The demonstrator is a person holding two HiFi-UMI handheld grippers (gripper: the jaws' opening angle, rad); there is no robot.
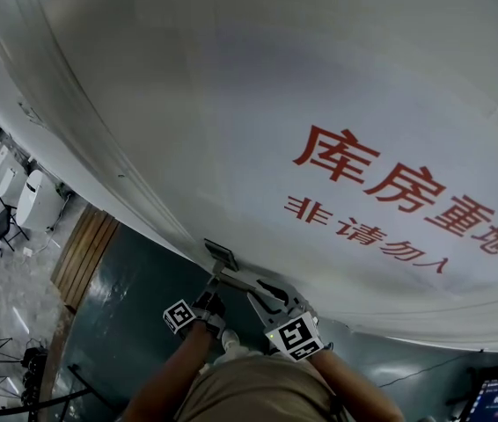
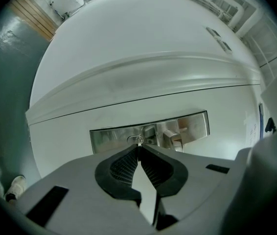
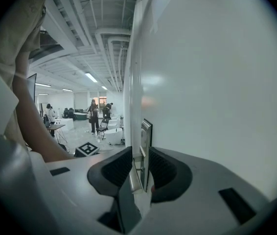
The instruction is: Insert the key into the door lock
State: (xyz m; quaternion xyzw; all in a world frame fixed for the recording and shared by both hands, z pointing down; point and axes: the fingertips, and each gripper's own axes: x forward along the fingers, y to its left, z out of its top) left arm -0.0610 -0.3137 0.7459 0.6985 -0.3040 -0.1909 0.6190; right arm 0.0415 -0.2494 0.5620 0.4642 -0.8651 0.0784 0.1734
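Left tongs [image 2: 137,148] pinch the key [image 2: 135,140] at the lock [image 2: 110,138]; right tongs [image 3: 140,153] clasp the handle [image 3: 134,180]. We judge insertion nearly complete.

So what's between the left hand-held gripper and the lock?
Only a thin metal piece, apparently the key, pinched in the shut left hand-held gripper, its end at the lock plate. The left gripper view shows it.
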